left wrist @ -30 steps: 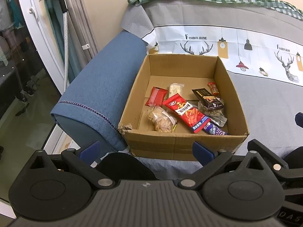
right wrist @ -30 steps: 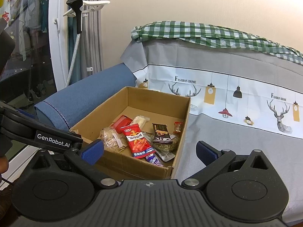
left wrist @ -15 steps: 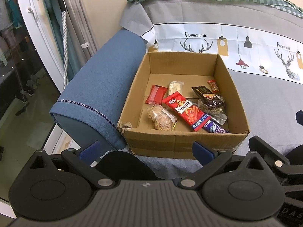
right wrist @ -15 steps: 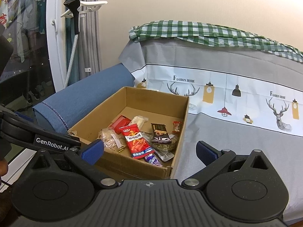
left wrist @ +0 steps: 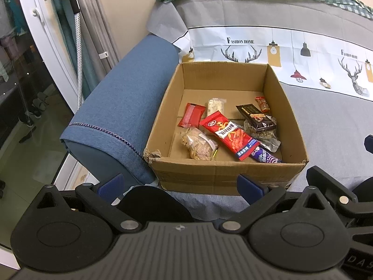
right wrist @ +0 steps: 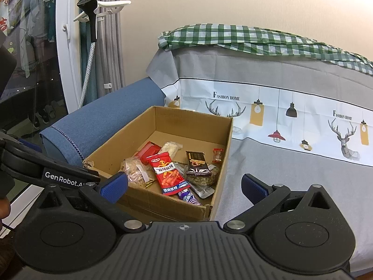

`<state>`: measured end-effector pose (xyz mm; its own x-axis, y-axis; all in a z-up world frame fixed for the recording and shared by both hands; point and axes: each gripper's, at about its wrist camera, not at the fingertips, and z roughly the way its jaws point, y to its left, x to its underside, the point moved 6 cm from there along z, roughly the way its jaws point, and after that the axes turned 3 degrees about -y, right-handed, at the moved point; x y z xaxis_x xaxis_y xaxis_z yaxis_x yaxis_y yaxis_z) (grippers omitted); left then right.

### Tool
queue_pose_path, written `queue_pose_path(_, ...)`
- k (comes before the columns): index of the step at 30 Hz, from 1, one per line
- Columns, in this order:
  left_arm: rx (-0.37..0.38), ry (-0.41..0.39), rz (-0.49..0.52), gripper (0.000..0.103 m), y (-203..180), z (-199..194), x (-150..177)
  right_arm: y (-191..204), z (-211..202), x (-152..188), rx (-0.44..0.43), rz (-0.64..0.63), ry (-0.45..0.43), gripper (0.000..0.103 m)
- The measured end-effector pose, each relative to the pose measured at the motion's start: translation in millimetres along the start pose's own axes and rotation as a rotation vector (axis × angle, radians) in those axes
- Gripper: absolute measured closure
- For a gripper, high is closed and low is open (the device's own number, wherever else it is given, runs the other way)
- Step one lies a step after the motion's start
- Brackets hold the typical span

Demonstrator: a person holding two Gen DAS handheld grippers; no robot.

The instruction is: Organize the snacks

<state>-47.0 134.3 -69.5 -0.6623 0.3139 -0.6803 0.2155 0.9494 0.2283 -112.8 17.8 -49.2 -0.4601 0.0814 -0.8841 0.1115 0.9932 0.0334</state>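
**Snacks sit in the box, both grippers wait in front**

The snacks (left wrist: 223,131) all lie in the cardboard box (left wrist: 223,175), and none has moved since a second ago. Only the cameras have drifted a little. The box could be freshly filled or about to be emptied. The box sits just ahead of the left gripper (left wrist: 180,185), and ahead and to the left of the right gripper (right wrist: 184,186). Both grippers are spread wide and hold nothing. The box rests on a sofa (left wrist: 326,126).
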Motion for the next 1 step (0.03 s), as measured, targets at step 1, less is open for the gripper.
queue_pose_path(1,-0.001,0.000,0.000,0.000,0.1,0.4,-0.2,0.0,0.3,0.2,0.000,0.001,0.001,0.001)
